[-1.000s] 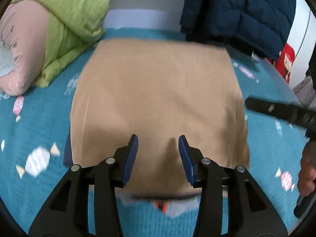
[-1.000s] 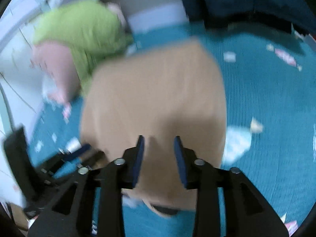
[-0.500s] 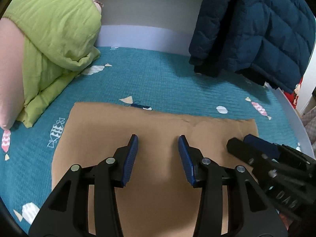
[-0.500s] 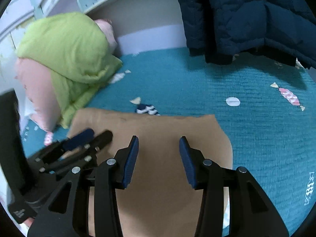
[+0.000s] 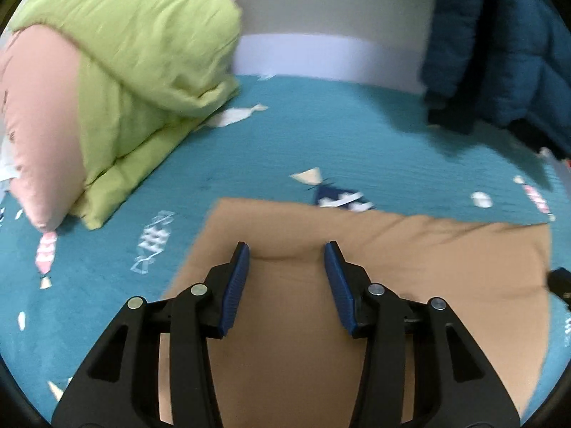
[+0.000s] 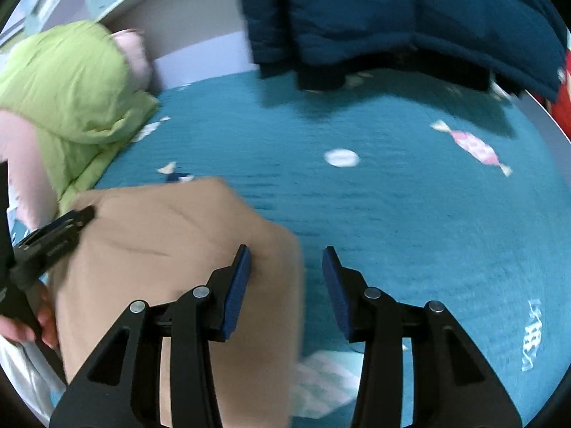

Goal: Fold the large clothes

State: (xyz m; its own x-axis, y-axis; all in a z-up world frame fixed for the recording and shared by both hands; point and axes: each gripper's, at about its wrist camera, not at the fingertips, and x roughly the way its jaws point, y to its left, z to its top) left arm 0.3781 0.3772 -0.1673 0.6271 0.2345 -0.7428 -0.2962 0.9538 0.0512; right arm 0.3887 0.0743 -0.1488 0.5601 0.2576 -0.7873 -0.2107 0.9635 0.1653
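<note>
- Tan folded garment lies flat on the teal bed sheet, long axis running 9-to-3 o'clock across the left wrist view.
- Left gripper: jaws wide apart, empty, sitting over the garment's far edge, left of its middle. Cloth runs on under it toward 6 o'clock.
- Right gripper: jaws wide apart, empty, straddling the garment's right edge; left blue pad over the cloth, right pad over bare sheet. Garment lies from 9 to 7 o'clock of it.
- Left gripper is the one squarely over cloth; my read is the next grab starts there or at that right edge.
- Versus half a second ago: both grippers have slid sideways, the right one off toward 3 o'clock so it no longer sits centred on the garment. A second ago the cloth was mid-swing and blurred; now it's down.
- Green quilt at 10 o'clock and navy puffer jacket at 12–1 o'clock are well apart from the garment.
</note>
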